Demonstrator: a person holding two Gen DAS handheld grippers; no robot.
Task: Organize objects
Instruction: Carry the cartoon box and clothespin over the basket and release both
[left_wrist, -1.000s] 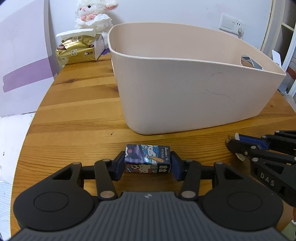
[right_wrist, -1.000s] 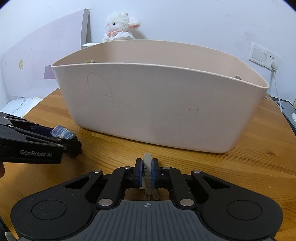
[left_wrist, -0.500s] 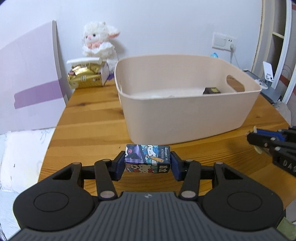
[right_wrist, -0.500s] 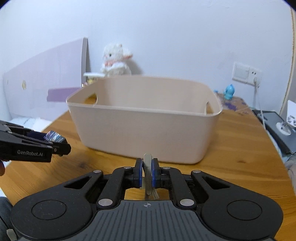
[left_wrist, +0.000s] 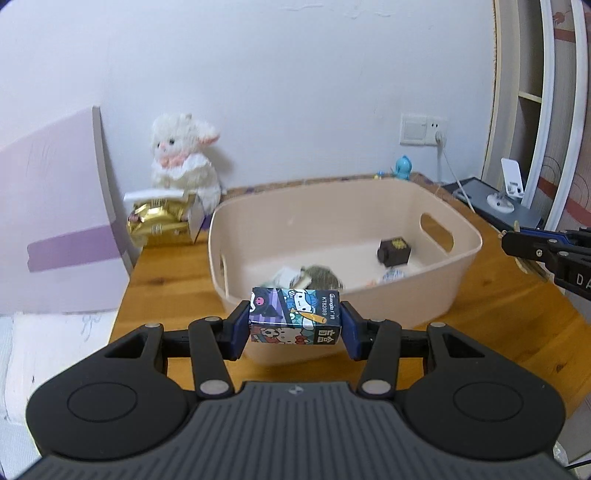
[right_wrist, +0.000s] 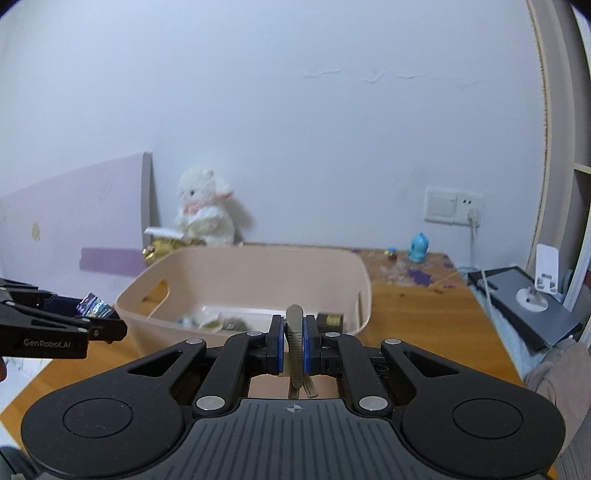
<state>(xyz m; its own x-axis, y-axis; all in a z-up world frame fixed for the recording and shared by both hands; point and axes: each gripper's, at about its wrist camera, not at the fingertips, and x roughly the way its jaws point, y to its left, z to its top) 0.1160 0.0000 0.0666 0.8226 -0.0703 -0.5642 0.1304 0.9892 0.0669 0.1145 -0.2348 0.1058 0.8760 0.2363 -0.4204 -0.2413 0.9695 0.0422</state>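
My left gripper (left_wrist: 294, 322) is shut on a small cartoon-printed box (left_wrist: 294, 316), held in the air just in front of the near rim of the beige plastic bin (left_wrist: 461, 273). The bin holds a dark brown box (left_wrist: 394, 251) and several small packets. My right gripper (right_wrist: 294, 339) is shut on a thin grey-beige clip (right_wrist: 295, 332), raised above the wooden table (right_wrist: 424, 325) in front of the bin (right_wrist: 255, 266). The left gripper with its box (right_wrist: 94, 306) shows at the left of the right wrist view.
A white plush lamb (left_wrist: 184, 162) and a gold-wrapped box (left_wrist: 162, 221) stand behind the bin by the wall. A lilac board (left_wrist: 55, 221) leans at the left. A blue figurine (right_wrist: 419, 247) and a dark tray with a phone stand (right_wrist: 532, 299) sit to the right.
Both grippers have risen from table height with their objects held, so the bin's inside now shows. The left gripper lifted the cartoon box off the table.
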